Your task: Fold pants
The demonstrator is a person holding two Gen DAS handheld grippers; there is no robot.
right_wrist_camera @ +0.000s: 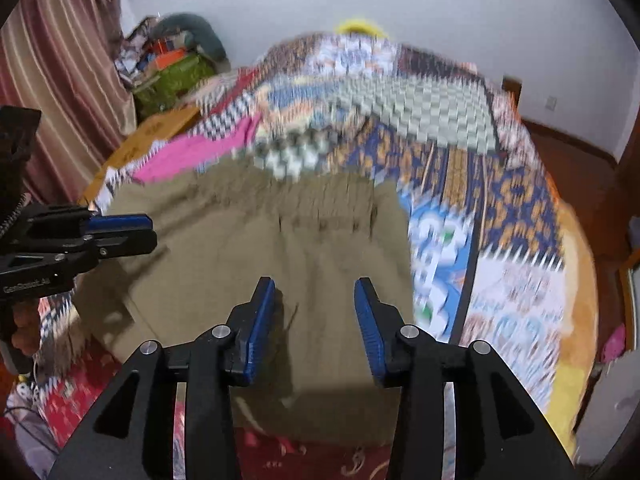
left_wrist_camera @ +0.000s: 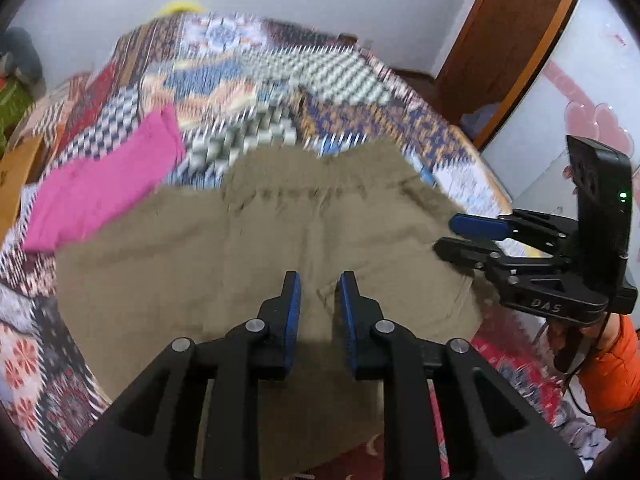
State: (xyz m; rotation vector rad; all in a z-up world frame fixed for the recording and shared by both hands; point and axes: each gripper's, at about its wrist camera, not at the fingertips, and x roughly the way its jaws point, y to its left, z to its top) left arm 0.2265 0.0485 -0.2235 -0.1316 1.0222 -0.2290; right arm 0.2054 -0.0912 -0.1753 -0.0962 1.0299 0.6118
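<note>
Olive-khaki pants [left_wrist_camera: 240,248] lie spread flat on a patchwork bedspread [left_wrist_camera: 248,64], waistband towards the far side. My left gripper [left_wrist_camera: 320,282] hovers over their near middle with a narrow gap between the blue pads and nothing in it. In the right wrist view the same pants [right_wrist_camera: 280,240] fill the centre. My right gripper [right_wrist_camera: 316,286] stands over their near part, jaws well apart and empty. The right gripper [left_wrist_camera: 444,234] reaches in at the pants' right edge in the left wrist view. The left gripper [right_wrist_camera: 152,232] shows at their left edge.
A folded pink garment [left_wrist_camera: 104,184] lies on the bed at the pants' far left, also in the right wrist view [right_wrist_camera: 192,148]. A cardboard box [right_wrist_camera: 148,136] and a curtain [right_wrist_camera: 60,80] flank the bed's left. A brown door [left_wrist_camera: 504,40] stands right. An orange sleeve [left_wrist_camera: 612,364] holds the right gripper.
</note>
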